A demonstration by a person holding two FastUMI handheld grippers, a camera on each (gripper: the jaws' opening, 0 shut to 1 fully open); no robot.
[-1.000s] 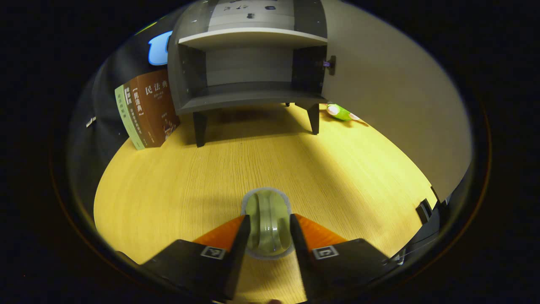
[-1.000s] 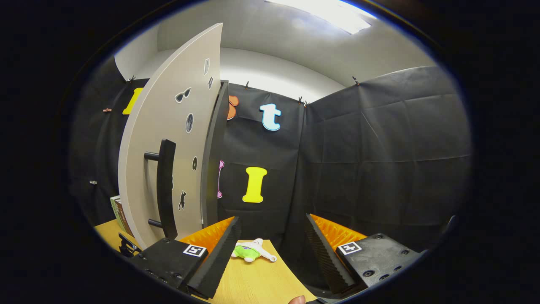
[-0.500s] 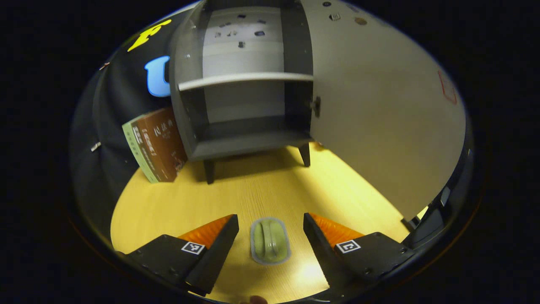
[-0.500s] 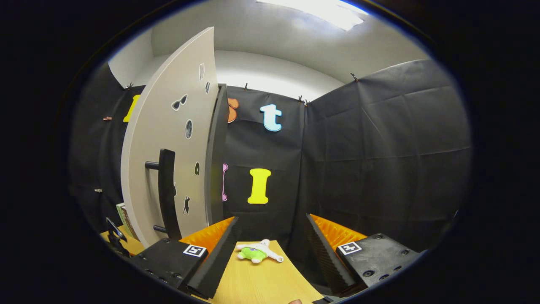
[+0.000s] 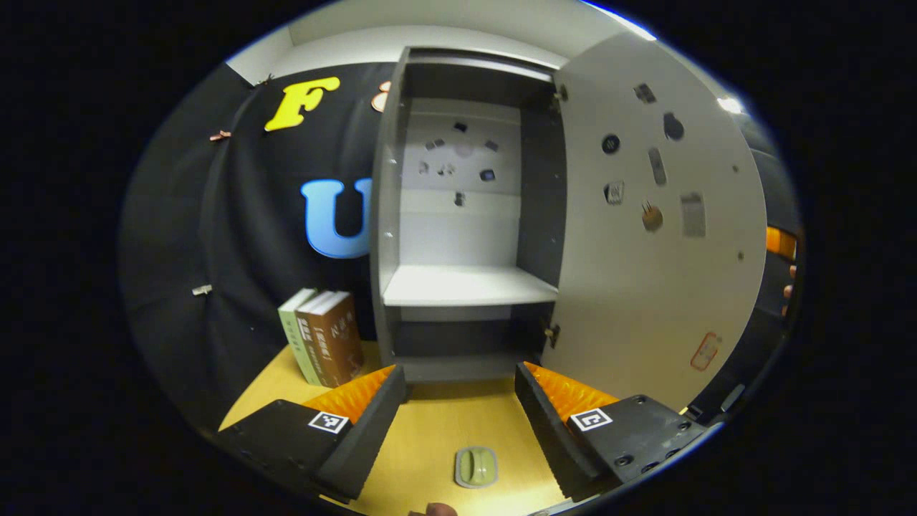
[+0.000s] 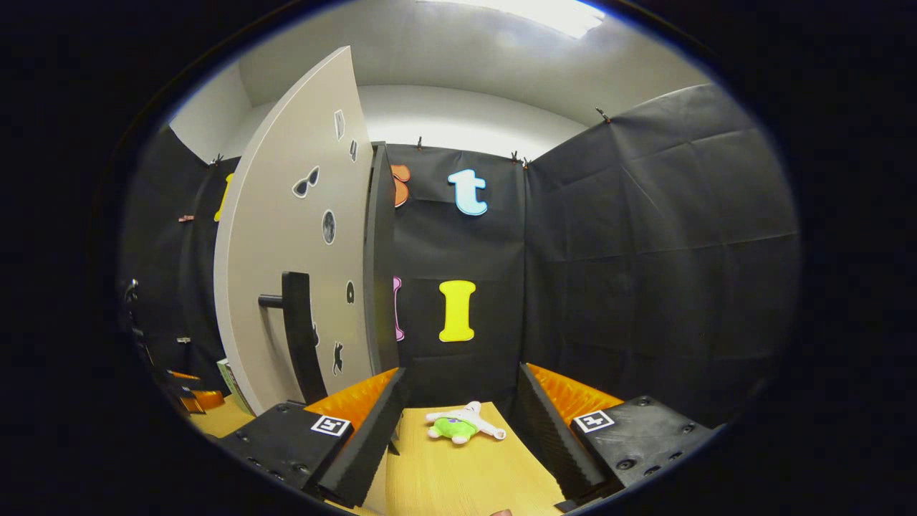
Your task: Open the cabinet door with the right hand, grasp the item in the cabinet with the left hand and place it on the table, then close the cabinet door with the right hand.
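Tabletop (image 5: 430, 437) holds the small container (image 5: 476, 466), released; my left gripper (image 5: 458, 401) gapes wide. Door (image 6: 301, 236) stands open: my right gripper (image 6: 458, 412), spread and empty, must next push it closed.

A small pale-green item (image 5: 476, 466) with a grey rim and a raised ridge along its middle lies flat on the yellow wood-grain surface (image 5: 437, 437) at the bottom centre of the left gripper view, free of any grip. Above it, filling the middle of the frame, the grey cabinet (image 5: 466, 236) stands upright, its light shelf (image 5: 469, 285) bare and small stickers dotting its back panel. The pale cabinet door (image 5: 655, 244) hangs wide open at the right of the frame, stickers on its inner face. In the right gripper view the door (image 6: 301, 236) appears left of centre, its dark bar handle (image 6: 299, 337) standing vertical on the outer face.
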